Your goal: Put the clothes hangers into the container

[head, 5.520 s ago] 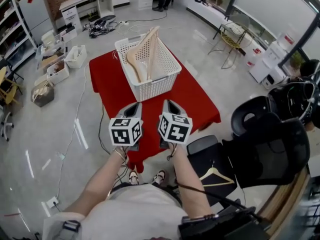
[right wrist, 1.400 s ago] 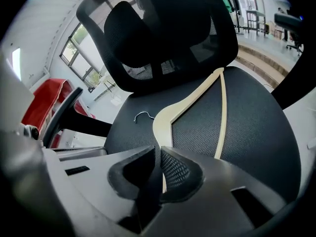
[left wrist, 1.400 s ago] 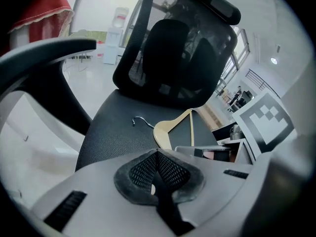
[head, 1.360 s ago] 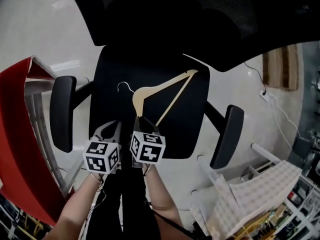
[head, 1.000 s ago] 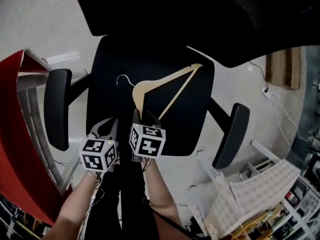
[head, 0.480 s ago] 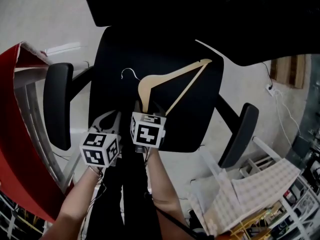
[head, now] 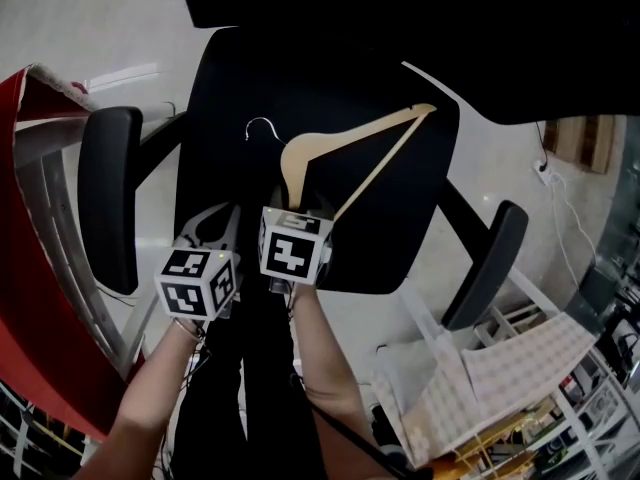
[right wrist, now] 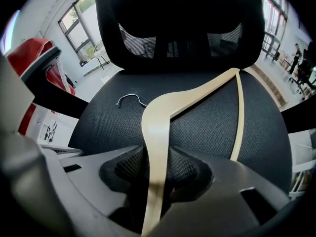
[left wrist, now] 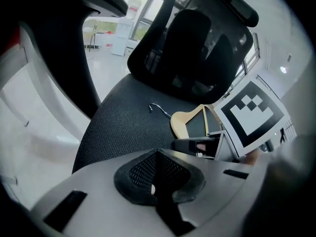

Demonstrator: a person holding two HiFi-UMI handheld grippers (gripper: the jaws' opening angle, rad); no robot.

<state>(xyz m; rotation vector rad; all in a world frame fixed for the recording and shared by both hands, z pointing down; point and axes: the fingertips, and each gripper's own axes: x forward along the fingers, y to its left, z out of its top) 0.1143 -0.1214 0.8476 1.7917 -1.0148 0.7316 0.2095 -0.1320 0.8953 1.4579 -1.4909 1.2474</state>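
Note:
A wooden clothes hanger (head: 350, 140) with a metal hook (head: 262, 124) lies flat on the black seat of an office chair (head: 330, 68). My right gripper (head: 293, 204) points steeply down at the hanger's near arm (right wrist: 157, 132). Its jaws have just been opening, and that arm lies between them without being clamped. My left gripper (head: 213, 220) hovers just left of it, over the seat's front edge. Its pads (left wrist: 148, 174) meet with nothing between them. In the left gripper view the hanger (left wrist: 183, 124) shows beside the right gripper's marker cube (left wrist: 249, 113).
The chair's backrest (right wrist: 182, 23) rises behind the hanger and black armrests (head: 105, 198) (head: 488, 268) flank the seat. The red-draped table's edge (head: 30, 298) is at the left. A white perforated crate (head: 500, 378) and cluttered shelving sit at the lower right.
The view swung from the red table with the white basket to the office chair. Over the last second the right gripper settled over the hanger's near arm. The left gripper barely moved.

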